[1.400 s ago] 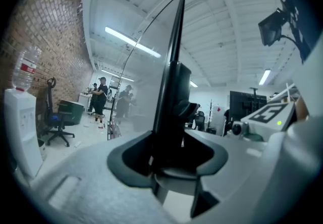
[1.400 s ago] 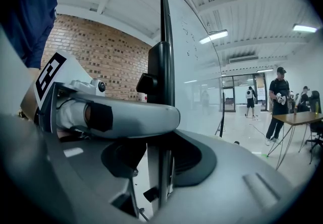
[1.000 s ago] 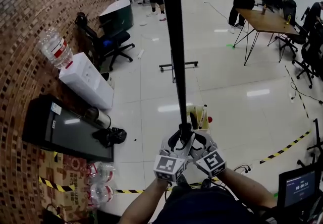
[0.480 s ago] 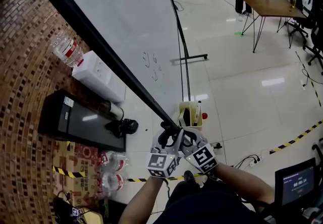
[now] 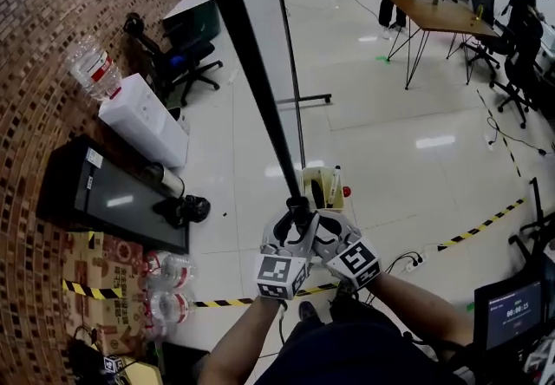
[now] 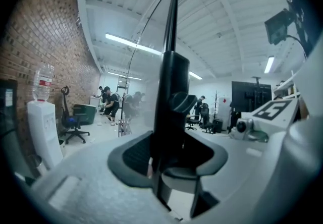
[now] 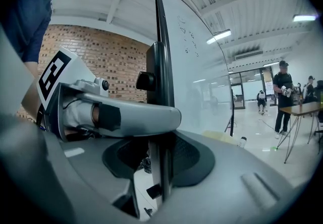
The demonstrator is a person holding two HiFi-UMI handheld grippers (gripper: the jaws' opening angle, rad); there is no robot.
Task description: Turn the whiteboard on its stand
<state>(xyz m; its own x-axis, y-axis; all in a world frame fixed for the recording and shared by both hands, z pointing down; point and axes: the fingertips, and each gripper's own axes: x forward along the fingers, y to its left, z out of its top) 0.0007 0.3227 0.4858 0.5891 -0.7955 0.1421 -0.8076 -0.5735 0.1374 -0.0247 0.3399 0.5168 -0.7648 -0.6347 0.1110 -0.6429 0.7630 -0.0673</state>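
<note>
One whiteboard [image 5: 246,71], left tool [image 5: 288,231] gripping, right tool [image 5: 323,234] just tightened on it

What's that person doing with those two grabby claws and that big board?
A person is turning a whiteboard on its stand. They hold a claw tool in each hand. The left gripper and the right gripper sit side by side, both clamped on the board's black edge at its near end. The right gripper's jaws have just been closing, with that edge between them. From above, the board shows edge-on, running away from the person alongside the brick wall.
</note>
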